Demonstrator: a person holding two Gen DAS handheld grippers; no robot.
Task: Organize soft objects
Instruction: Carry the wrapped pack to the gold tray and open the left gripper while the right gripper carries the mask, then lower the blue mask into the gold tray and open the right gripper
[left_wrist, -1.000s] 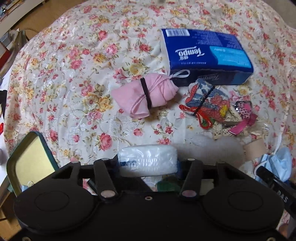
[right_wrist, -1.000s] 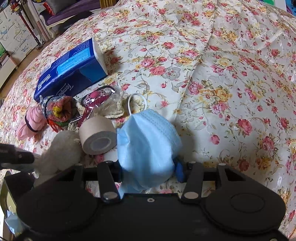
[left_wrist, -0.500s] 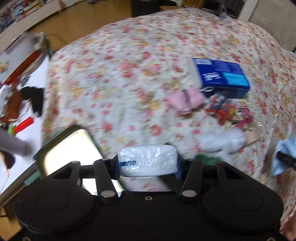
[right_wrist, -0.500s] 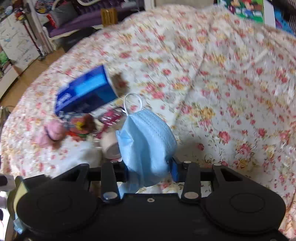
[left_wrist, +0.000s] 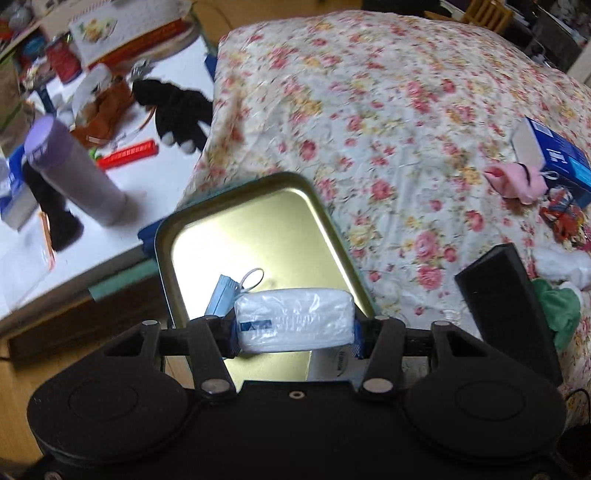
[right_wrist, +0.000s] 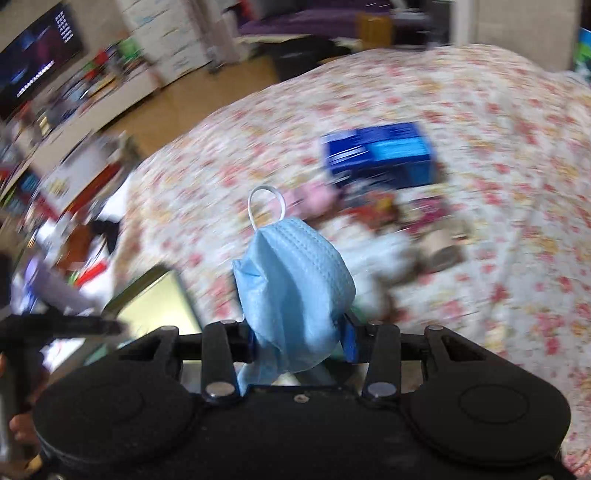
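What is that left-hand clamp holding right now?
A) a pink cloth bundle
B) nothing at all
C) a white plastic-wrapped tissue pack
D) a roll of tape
C: in the left wrist view the left gripper is shut on the white tissue pack, held above the metal tin.

Your white tissue pack (left_wrist: 293, 319) hangs level above the tin tray (left_wrist: 236, 206); your crumpled blue mask (right_wrist: 291, 280) dangles right of it.

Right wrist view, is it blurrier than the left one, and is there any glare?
Right wrist view: heavy motion smear over the floral bedspread and blue tissue box; only the held blue face mask stays sharp. Left wrist view: mostly crisp, with bright glare on the metal tray.
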